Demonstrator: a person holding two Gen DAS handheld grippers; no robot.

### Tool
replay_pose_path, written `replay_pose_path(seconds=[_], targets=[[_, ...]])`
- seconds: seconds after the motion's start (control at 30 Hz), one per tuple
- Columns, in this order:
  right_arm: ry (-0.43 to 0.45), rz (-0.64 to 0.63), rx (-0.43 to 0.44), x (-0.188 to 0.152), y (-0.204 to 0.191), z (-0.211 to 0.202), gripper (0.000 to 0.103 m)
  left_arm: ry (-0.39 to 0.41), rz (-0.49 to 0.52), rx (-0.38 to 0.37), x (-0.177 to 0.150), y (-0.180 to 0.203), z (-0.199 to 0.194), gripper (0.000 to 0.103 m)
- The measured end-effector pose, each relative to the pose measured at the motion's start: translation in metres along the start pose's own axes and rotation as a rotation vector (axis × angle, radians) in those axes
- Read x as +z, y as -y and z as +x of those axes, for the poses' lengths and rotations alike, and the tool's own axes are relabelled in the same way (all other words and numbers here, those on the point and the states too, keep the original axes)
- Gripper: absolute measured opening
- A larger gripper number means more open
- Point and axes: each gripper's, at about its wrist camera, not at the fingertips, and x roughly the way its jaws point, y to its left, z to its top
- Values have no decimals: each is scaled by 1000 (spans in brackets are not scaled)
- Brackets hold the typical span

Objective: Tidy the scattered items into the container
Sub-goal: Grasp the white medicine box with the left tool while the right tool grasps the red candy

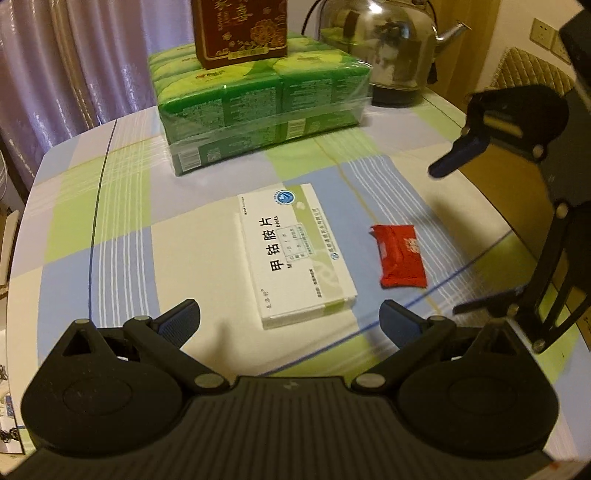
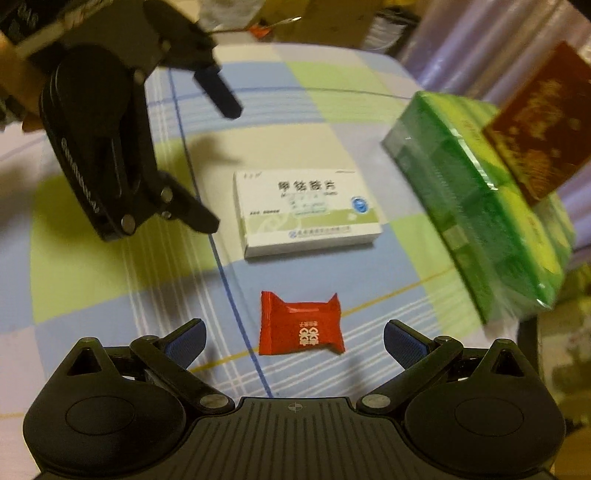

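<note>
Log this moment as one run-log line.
left gripper: open, before white medicine box | right gripper: open, around red candy packet, not closed | both items flat on checked tablecloth | container: unseen

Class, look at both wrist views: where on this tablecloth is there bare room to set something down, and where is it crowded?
Bare cloth lies left of the white medicine box out to the table edge, and in the strip between it and the green tissue pack. Crowded: the far side, where the pack, the red box on it and the kettle cluster; the red candy lies near the medicine box.

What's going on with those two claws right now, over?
Left claw open over white medicine box. Right claw open at red candy packet. Nothing held. No container seen, path clear.
</note>
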Motion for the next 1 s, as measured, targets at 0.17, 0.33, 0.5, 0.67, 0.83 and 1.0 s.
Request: replay_pose_path(seconds=[0.17, 0.33, 0.5, 0.67, 0.83, 1.0], targets=[[-24, -36, 44, 3, 8, 20, 93, 3, -46, 30, 1, -5, 13, 102], [-53, -29, 75, 3, 17, 33, 82, 13, -79, 11, 3, -7, 23, 101], [-83, 7, 114, 5, 29, 43, 72, 23, -82, 4, 3, -8, 30, 101], [-86, 85, 169, 2, 39, 45, 64, 34, -97, -5, 7, -9, 34, 101], [-60, 145, 181, -3, 39, 40, 50, 39, -100, -5, 16, -3, 43, 101], [-58, 181, 163, -5, 35, 35, 45, 21, -69, 16, 24, 8, 50, 88]])
